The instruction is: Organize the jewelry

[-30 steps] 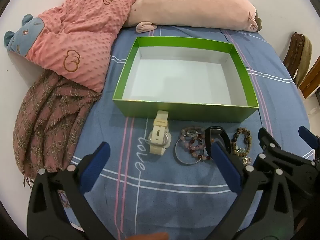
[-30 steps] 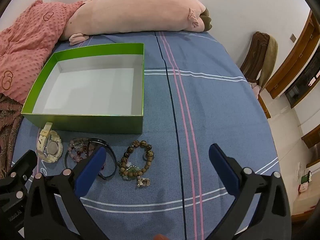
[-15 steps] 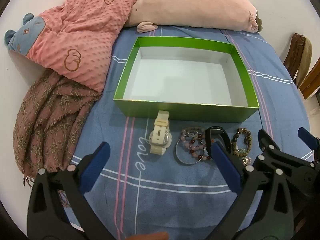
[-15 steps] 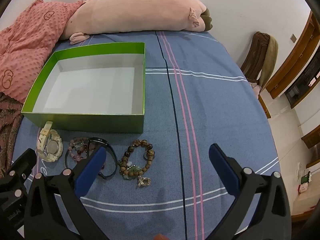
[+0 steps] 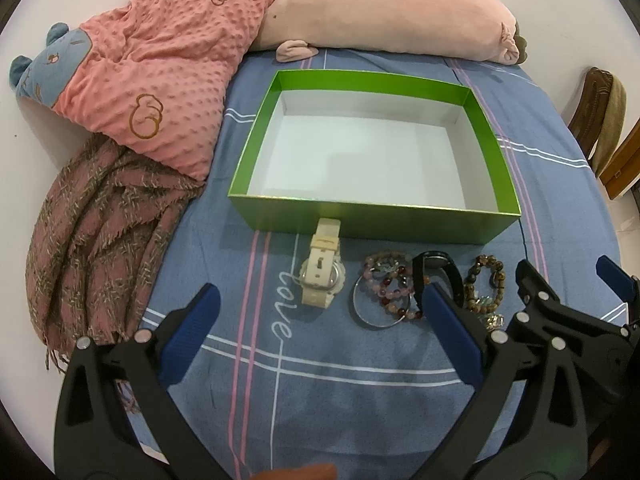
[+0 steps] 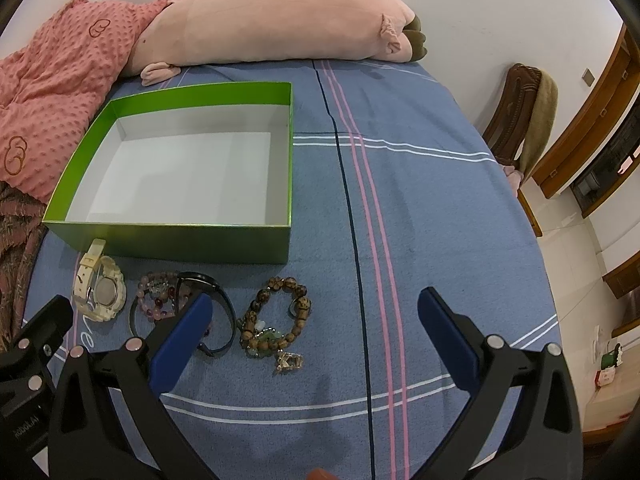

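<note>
Blue cotton bedsheet (image 5: 360,364) with pink and white stripes covers the whole work surface, with a long pink plush pillow (image 6: 280,24) along the wall and a dotted coral blanket (image 5: 160,64) heaped at the left over a brown woven scarf (image 5: 100,232). Over the last second almost nothing has shifted: both views have crept only slightly, and every piece of jewelry lies where it lay. That suggests the task is at its very start, with nothing yet sorted. The open green cardboard box with a white interior (image 5: 492,140) stands empty. Just in front of its near wall sits the row of pieces: a cream plastic wristwatch (image 5: 322,268) whose strap end touches the box, a pink and purple beaded bracelet (image 5: 386,284) lying over a thin metal bangle, a black band watch (image 6: 218,300), and a brown wooden bead bracelet with a small charm (image 6: 276,320). The left gripper (image 5: 320,312) hovers above the sheet with its blue pads spread wide and holding nothing, aimed near the cream watch. The right gripper (image 6: 312,320) is likewise spread wide and empty, the wooden bracelet lying between its fingers. A first pick seems imminent.
</note>
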